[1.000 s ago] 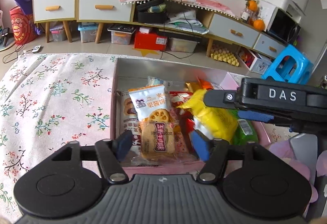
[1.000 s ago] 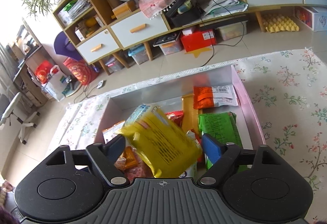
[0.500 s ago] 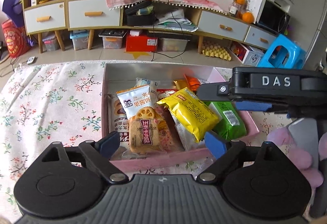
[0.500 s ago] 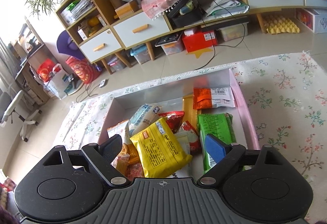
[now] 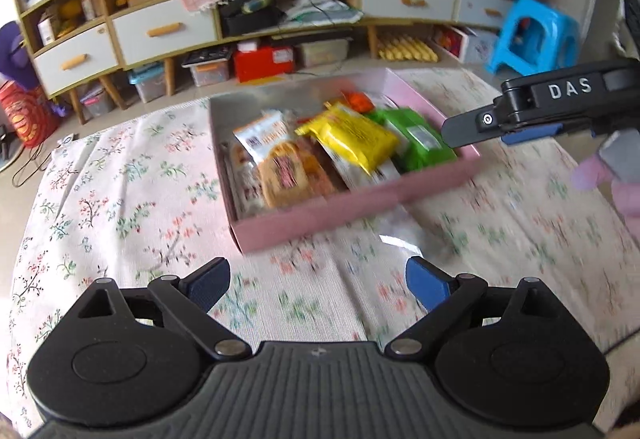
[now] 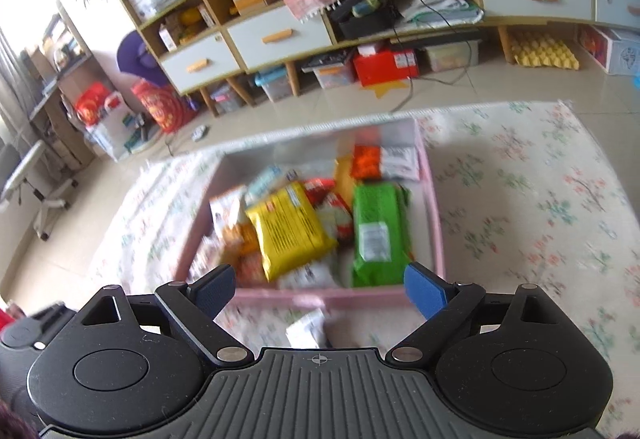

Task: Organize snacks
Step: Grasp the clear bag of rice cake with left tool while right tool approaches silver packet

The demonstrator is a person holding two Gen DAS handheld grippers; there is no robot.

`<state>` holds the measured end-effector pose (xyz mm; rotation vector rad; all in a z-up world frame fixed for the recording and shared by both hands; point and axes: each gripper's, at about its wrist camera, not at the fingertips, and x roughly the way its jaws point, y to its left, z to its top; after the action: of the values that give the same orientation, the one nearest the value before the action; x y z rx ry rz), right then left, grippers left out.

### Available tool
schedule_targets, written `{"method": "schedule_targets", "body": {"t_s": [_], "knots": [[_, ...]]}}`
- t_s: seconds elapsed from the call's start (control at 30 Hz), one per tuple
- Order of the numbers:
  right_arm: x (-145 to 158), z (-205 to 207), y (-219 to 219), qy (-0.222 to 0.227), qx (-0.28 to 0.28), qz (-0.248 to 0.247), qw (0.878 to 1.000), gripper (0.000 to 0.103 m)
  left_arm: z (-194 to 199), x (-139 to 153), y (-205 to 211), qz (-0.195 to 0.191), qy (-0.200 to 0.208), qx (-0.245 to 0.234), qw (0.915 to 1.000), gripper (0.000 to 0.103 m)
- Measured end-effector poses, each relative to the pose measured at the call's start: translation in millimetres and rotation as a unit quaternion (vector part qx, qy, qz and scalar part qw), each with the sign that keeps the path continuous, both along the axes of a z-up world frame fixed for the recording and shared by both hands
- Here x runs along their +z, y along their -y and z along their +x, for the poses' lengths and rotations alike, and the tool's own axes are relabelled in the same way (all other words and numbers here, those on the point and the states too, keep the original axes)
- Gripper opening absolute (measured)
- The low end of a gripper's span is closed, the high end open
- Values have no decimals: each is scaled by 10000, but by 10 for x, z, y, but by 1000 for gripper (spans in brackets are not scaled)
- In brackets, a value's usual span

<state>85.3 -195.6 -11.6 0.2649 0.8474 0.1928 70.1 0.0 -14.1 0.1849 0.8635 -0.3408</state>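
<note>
Snack packets, among them a yellow foil bag (image 6: pixel 290 229) and green wrapper (image 6: pixel 378 233), lie inside the shallow pink cardboard box (image 5: pixel 352 205). Near its front wall, left claw (image 5: pixel 318 285) and right claw (image 6: pixel 320 289) are opening, nothing between them.

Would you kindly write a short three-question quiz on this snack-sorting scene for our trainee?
1. True or false: the yellow packet lies inside the pink box.
2. Which packet lies right of the yellow one in the right wrist view? A) green packet B) blue packet C) black packet
3. Fill in: the cloth under the box has a ____ print.

Key: 1. True. 2. A. 3. Floral.
</note>
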Motion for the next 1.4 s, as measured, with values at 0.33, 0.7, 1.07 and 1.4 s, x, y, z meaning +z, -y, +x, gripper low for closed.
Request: {"method": "schedule_targets", "body": {"t_s": [0.33,0.7,1.07,1.4], "knots": [[-203,-467,39,-403,293,-684,9964,93,-386,-220,-14,441,-245,-1133,9923,95],[-384,-630,-24,-714,558,-1020,9906,93,-730,-522,318,1191,-250,-2737,9541,94],[-505,-565,-55,-836,648,-1144,9878,93,-609,-613,512,1053,-169,-2762,9552,85],[-657,-410,-38,-862,541,-1211,9874,93,-296,-553,157,838,-254,-1368,9867,64]]}}
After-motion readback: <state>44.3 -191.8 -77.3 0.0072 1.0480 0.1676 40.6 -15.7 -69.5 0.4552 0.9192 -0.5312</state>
